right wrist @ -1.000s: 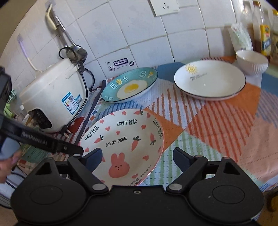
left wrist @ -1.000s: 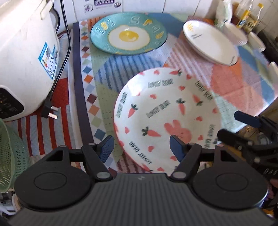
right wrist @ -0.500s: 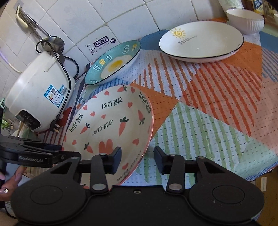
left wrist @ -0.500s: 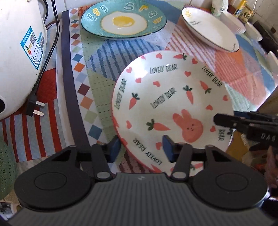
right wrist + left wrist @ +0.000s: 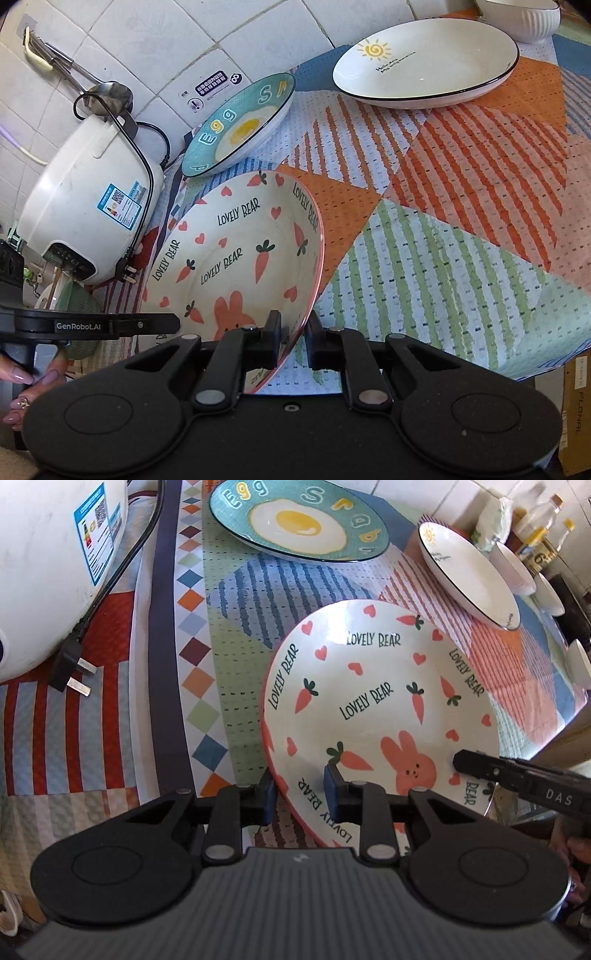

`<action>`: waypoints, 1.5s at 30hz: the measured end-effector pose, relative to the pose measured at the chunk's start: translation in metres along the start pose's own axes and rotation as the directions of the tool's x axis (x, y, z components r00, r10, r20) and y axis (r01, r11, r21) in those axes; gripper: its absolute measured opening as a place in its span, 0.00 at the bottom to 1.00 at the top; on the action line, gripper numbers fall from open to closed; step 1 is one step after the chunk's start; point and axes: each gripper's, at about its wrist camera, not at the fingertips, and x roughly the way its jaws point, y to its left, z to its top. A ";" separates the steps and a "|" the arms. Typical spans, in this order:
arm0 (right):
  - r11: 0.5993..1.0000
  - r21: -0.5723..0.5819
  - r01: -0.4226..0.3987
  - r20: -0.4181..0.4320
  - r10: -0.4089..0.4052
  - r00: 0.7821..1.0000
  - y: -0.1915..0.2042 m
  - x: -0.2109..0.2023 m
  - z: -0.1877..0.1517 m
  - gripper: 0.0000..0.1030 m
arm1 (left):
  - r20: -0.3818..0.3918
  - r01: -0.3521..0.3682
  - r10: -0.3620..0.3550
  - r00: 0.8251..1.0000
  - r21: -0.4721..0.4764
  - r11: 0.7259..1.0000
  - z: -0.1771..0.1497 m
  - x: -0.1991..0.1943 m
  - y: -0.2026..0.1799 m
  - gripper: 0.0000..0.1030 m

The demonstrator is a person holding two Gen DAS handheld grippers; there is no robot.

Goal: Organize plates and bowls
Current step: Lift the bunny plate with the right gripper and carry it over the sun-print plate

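Cream-white glaze with pink hearts, orange carrots, a pink rabbit and the words LOVELY BEAR covers the bunny plate (image 5: 376, 716), which sits at the centre of both views on the patchwork cloth (image 5: 229, 635) over the worktop. Both tools grip its near rim. In the left wrist view the left tool (image 5: 298, 793) has just been closing, and its two blue-padded fingers now straddle the rim at the lower centre of the frame, one pad outside and one inside, pressed on the plate. In the right wrist view the right tool (image 5: 294, 341) has just been closing too and is clamped on the rim at the lower centre, the rim running up between its black fingers. Each tool shows in the other's view as a dark bar reaching to the plate: the right one at lower right of the left view, the left one at lower left of the right view, with a person's fingers (image 5: 22, 376) below it.

Beyond the bunny plate, near the top of the frames, lie the teal egg plate (image 5: 295, 520) and, well apart to its right, the white sun plate (image 5: 424, 59) with a white ribbed bowl (image 5: 524, 18) just behind. A white rice cooker (image 5: 85, 199) stands at the left, its unplugged cord (image 5: 70, 664) lying on the cloth.
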 end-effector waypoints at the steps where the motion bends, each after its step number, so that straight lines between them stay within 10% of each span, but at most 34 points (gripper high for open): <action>1: 1.000 -0.006 0.002 -0.003 -0.002 1.000 0.001 0.000 0.000 0.17 | -0.002 -0.001 0.001 1.000 -0.007 1.000 0.001 0.001 0.000 0.25; 24: 0.952 -0.273 0.136 0.112 -0.109 0.988 0.053 -0.054 0.016 0.20 | 0.077 -0.008 0.004 0.997 0.050 0.999 0.015 -0.049 -0.028 0.26; 45: 0.952 -0.231 0.201 0.252 -0.141 0.957 0.007 -0.120 0.073 0.20 | 0.156 0.031 -0.060 0.986 0.185 0.982 0.081 -0.062 -0.125 0.26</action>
